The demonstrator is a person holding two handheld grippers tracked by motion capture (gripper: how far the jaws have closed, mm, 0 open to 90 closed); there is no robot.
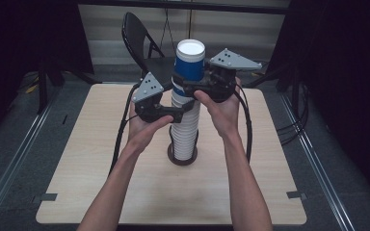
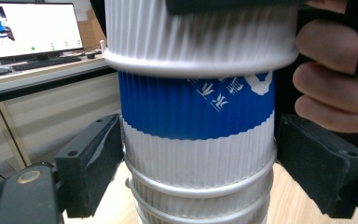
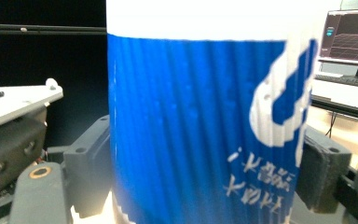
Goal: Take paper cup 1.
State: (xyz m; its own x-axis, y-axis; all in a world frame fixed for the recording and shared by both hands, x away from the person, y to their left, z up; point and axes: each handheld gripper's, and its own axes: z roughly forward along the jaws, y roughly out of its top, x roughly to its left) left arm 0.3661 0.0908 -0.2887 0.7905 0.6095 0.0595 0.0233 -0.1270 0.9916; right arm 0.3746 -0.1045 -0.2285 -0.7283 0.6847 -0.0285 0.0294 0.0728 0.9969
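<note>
A tall stack of ribbed white paper cups (image 1: 185, 130) stands on a dark round base (image 1: 182, 161) at the middle of the wooden table (image 1: 101, 159). The top cup (image 1: 190, 60) has a blue band with white print. My left gripper (image 1: 180, 114) comes in from the left at mid height, and in the left gripper view its pads (image 2: 93, 163) press both sides of the stack (image 2: 198, 158). My right gripper (image 1: 185, 85) sits higher, and in the right gripper view its pads (image 3: 86, 168) bear on the blue cup (image 3: 186, 130).
A black folding chair (image 1: 139, 38) stands beyond the table's far edge. Cables (image 1: 120, 139) trail from both grippers across the table. A desk with a lit monitor (image 2: 32, 28) is off to the side, and another monitor (image 3: 352, 32) appears in the right gripper view.
</note>
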